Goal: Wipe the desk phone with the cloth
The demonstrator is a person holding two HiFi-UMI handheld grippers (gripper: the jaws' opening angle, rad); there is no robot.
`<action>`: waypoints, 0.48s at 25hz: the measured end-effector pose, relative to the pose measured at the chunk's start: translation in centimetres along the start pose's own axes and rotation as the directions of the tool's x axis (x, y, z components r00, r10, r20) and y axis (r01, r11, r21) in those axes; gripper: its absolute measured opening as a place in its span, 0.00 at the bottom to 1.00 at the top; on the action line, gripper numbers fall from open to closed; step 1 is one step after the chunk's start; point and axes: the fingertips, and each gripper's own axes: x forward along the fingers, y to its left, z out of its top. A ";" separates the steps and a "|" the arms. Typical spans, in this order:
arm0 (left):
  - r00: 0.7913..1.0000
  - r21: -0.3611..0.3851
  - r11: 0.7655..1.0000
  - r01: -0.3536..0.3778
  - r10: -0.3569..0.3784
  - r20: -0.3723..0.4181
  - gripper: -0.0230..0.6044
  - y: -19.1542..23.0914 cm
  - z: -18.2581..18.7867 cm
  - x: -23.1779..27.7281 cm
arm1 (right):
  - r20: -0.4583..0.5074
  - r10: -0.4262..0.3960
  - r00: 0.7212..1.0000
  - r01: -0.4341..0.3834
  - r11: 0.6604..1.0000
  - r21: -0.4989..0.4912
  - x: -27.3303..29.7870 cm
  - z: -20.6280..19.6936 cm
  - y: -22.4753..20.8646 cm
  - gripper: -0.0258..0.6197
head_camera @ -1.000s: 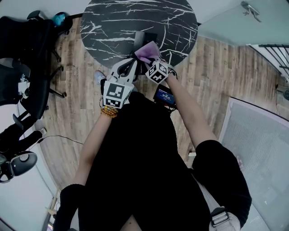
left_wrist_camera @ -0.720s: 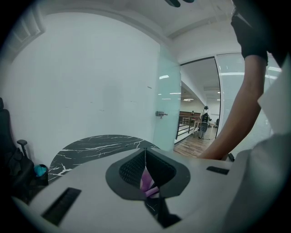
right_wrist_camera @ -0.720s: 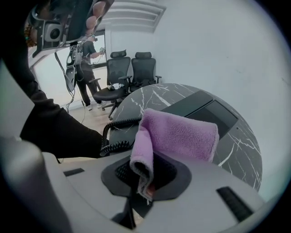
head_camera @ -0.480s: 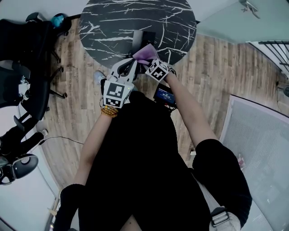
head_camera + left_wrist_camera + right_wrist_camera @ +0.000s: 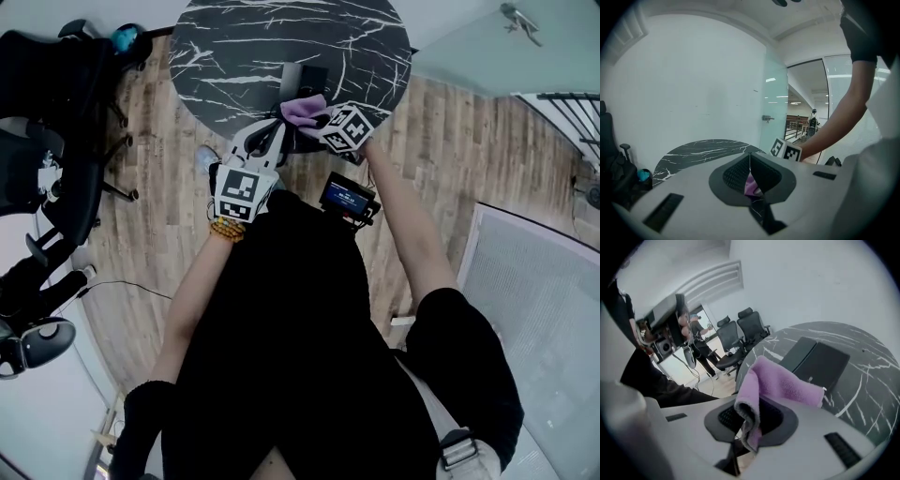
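Observation:
The black desk phone (image 5: 305,77) lies flat near the front edge of the round black marble table (image 5: 234,47). The right gripper view shows this phone (image 5: 818,363) just beyond the cloth. My right gripper (image 5: 321,118) is shut on the purple cloth (image 5: 302,111), which folds over the jaws and hangs above the table's near edge. The cloth (image 5: 780,385) hides the right gripper's (image 5: 751,411) tips. My left gripper (image 5: 278,126) is beside it, on the left, with jaws shut. Through the gap behind the left gripper's (image 5: 750,157) tips, a bit of cloth (image 5: 751,183) shows.
Black office chairs (image 5: 56,103) stand left of the table on the wood floor (image 5: 469,159). A small device with a lit blue screen (image 5: 349,199) hangs at the person's waist. A wheeled base (image 5: 37,342) lies at the lower left. Glass partitions (image 5: 544,309) run along the right.
My right gripper has swung right and slightly farther over the table edge, carrying the cloth. The left gripper has stayed where it was.

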 end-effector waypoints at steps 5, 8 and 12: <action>1.000 -0.010 1.000 -0.013 0.014 0.010 0.07 0.5 0.0 -0.2 | 0.135 -0.099 0.986 0.111 0.990 -0.082 -4.2 7.5 -4.5 0.14; 1.000 -0.010 1.000 -0.018 0.018 0.011 0.07 0.6 0.0 -0.4 | 0.197 -0.268 0.943 0.305 0.933 -0.191 -7.2 11.8 -8.2 0.14; 1.000 -0.010 1.000 -0.026 0.026 0.017 0.07 1.0 0.1 -0.7 | 0.257 -0.489 0.834 0.550 0.778 -0.304 -10.5 15.7 -11.5 0.13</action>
